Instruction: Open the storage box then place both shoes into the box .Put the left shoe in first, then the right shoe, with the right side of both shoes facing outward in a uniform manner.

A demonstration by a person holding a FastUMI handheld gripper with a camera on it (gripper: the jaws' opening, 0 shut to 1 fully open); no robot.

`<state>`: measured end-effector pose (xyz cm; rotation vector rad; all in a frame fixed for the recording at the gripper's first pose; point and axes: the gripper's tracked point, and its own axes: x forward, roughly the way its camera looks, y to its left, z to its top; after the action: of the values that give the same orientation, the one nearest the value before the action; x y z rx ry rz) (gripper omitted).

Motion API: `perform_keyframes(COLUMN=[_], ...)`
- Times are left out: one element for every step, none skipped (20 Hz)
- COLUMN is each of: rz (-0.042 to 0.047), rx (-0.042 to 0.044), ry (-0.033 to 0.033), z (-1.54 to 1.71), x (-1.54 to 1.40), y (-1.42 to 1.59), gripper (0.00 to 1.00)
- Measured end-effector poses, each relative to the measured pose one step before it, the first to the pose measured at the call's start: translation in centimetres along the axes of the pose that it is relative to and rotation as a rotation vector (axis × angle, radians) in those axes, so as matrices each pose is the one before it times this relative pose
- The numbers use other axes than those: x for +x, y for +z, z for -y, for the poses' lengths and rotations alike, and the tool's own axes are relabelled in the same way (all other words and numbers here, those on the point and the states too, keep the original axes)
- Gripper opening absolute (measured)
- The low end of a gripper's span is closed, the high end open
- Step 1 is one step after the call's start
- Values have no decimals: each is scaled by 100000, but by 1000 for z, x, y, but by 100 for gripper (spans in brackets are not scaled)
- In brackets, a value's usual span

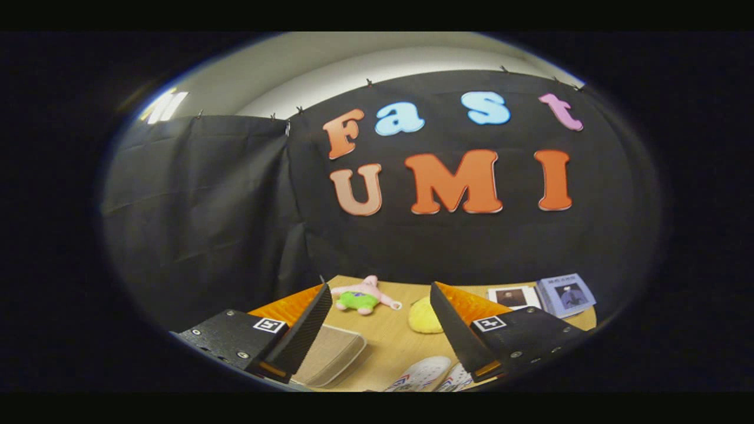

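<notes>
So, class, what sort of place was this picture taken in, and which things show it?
Probably a staged recording booth, not a lived-in room. Black cloth is clipped up as walls around a wooden table set with props: a plush toy, books and white shoes. The open gripper holds nothing.

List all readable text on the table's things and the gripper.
Blue book: title line too small to read.
White booklet: nothing legible.
Shoes, between the fingers: side markings blurred.
Gripper, open above the table: square coded tags, no words.
</notes>
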<state>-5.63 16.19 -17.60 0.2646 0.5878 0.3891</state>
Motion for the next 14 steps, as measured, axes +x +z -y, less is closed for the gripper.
perform_keyframes(rz=[-4650,-5053,-5324,-4773,-4291,-3667,-4380,-4056,-4508,-3917,-3911,-2845,-1992,-1467], rx=[2182,2369,2643,3294,3325,3632,4091,4124,4120,4437,4251,3842,2929,2438], ry=[2872,3059,3556,3079,3154,2593,3566,2645,2808,1846,1535,516,725,1017], z=[-657,-610,-694,-486,-429,-320,-341,-217,-274,26,13,246,169,196], x=[267,411,140,345,343,416,290,534,483,628,626,721,401,378], y=[-1485,-1538,-1816,-1616,-1466,-1197,-1619,-1252,-1499,-979,-1183,-920,-621,-360], gripper=[100,99,99,99,99,98,98,98,98,98,98,98,98,97])
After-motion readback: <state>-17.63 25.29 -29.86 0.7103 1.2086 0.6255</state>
